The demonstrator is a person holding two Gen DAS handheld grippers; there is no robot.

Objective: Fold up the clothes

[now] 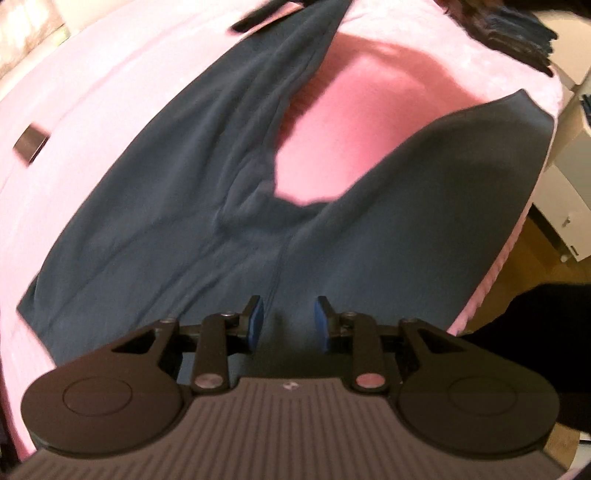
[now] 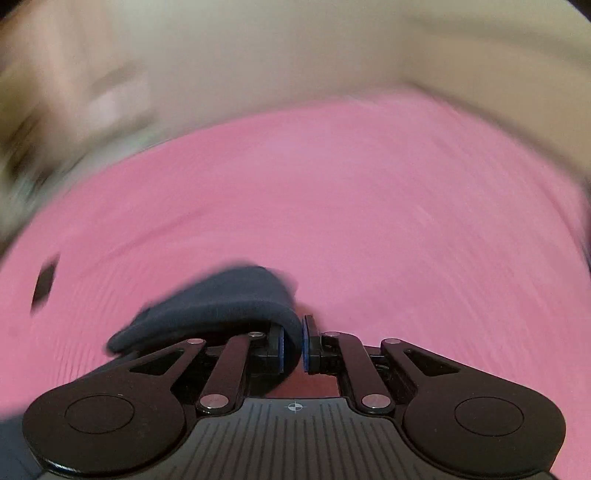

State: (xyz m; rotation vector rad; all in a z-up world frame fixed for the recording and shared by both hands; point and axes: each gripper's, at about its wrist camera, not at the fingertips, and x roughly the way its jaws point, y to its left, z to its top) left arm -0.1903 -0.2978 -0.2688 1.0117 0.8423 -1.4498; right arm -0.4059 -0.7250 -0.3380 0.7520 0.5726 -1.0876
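Navy trousers (image 1: 155, 221) on pink blanket (image 1: 92, 92), right hand-held gripper (image 2: 293, 345) clamped on them, left hand-held gripper (image 1: 288, 319) apart, stacked clothes (image 1: 517, 29) nearby

Warm indoor light, fisheye-bent edges; right wrist view heavily motion-blurred.

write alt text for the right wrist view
The right gripper has its fingers closed on a fold of dark navy fabric, which drapes to the left over a pink blanket. The background is motion-blurred beige, and a small dark rectangular object lies at far left.
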